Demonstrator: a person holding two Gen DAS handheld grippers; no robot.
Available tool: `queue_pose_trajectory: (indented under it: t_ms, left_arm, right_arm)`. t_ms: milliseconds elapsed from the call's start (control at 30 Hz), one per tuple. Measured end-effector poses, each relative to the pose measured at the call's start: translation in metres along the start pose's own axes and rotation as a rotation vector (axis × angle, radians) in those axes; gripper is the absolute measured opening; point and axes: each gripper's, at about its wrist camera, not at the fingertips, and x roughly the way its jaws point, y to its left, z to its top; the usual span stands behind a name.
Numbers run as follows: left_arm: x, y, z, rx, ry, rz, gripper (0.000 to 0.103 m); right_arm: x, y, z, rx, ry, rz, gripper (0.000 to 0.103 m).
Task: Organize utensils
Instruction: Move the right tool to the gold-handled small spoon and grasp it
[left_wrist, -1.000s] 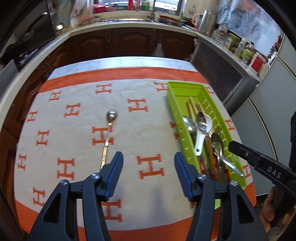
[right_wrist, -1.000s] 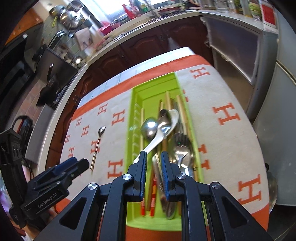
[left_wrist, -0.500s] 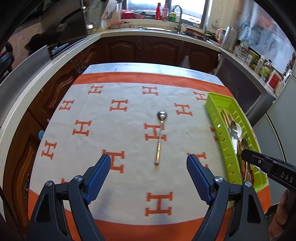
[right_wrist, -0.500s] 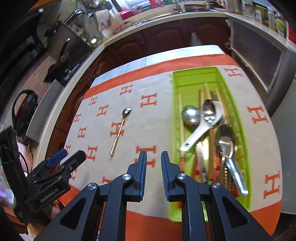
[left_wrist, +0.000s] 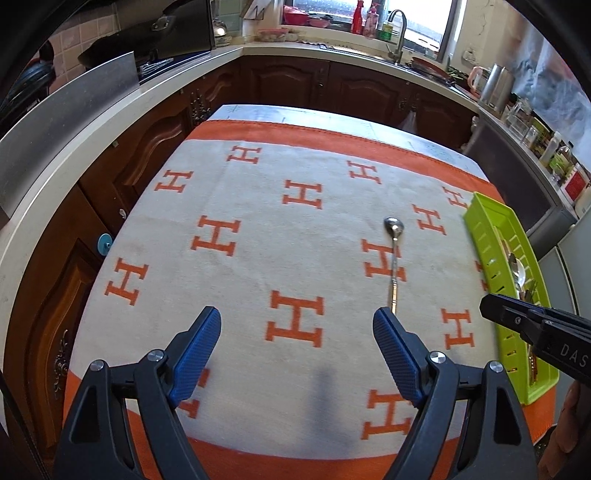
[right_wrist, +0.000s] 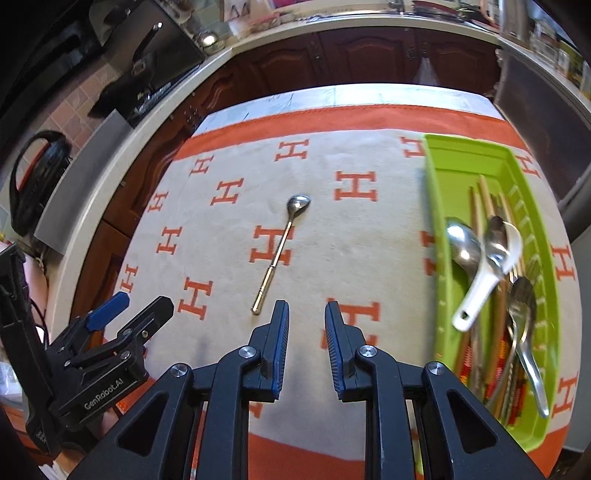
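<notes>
A left gripper (left_wrist: 297, 334) is hanging with its jaws spread wide and empty at the lower centre of the left wrist frame. In the right wrist frame, one long-handled metal spoon (right_wrist: 281, 247) is lying alone at centre on the orange-and-cream H-patterned cloth (right_wrist: 354, 243), the right gripper (right_wrist: 306, 328) is hovering below it, jaws slightly parted on nothing, and the green utensil tray (right_wrist: 439, 206) at right is holding spoons and chopsticks. Sorting appears nearly finished, one spoon outstanding.

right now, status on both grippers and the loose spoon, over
Left gripper open, right gripper open, both empty. Slim long-handled metal spoon flat on orange-and-cream H-pattern cloth, outside the lime-green plastic utensil tray. Nothing blocking it.
</notes>
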Motion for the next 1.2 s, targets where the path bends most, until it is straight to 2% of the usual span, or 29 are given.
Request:
queue_pose_trajectory:
  t_ms: [233, 467, 700, 900, 967, 1000, 1067, 1200]
  left_arm:
    - [0.011, 0.017, 0.005, 0.011, -0.016, 0.049, 0.086]
    - [0.023, 0.036, 0.013, -0.01, -0.012, 0.096, 0.087]
    - [0.033, 0.056, 0.022, -0.064, -0.005, 0.11, 0.087]
    - [0.041, 0.062, 0.023, -0.086, 0.022, 0.093, 0.087]
    - [0.044, 0.06, 0.022, -0.08, 0.031, 0.095, 0.087]
    - [0.045, 0.059, 0.021, -0.077, 0.034, 0.095, 0.087]
    - [0.046, 0.058, 0.019, -0.075, 0.041, 0.092, 0.087]
    - [0.047, 0.054, 0.018, -0.068, 0.048, 0.087, 0.087]
  right_arm:
    - [0.046, 0.017, 0.028, -0.019, 0.08, 0.01, 0.021]
    - [0.09, 0.026, 0.057, -0.009, 0.12, -0.005, 0.021]
    - [0.13, 0.03, 0.085, -0.035, 0.128, -0.12, 0.021]
    - [0.142, 0.041, 0.091, -0.094, 0.059, -0.189, 0.021]
    - [0.141, 0.045, 0.089, -0.111, 0.021, -0.211, 0.01]
    - [0.141, 0.045, 0.087, -0.12, 0.003, -0.219, 0.008]
    - [0.138, 0.042, 0.084, -0.107, -0.024, -0.208, 0.004]
    - [0.13, 0.025, 0.08, -0.025, -0.044, -0.099, 0.004]
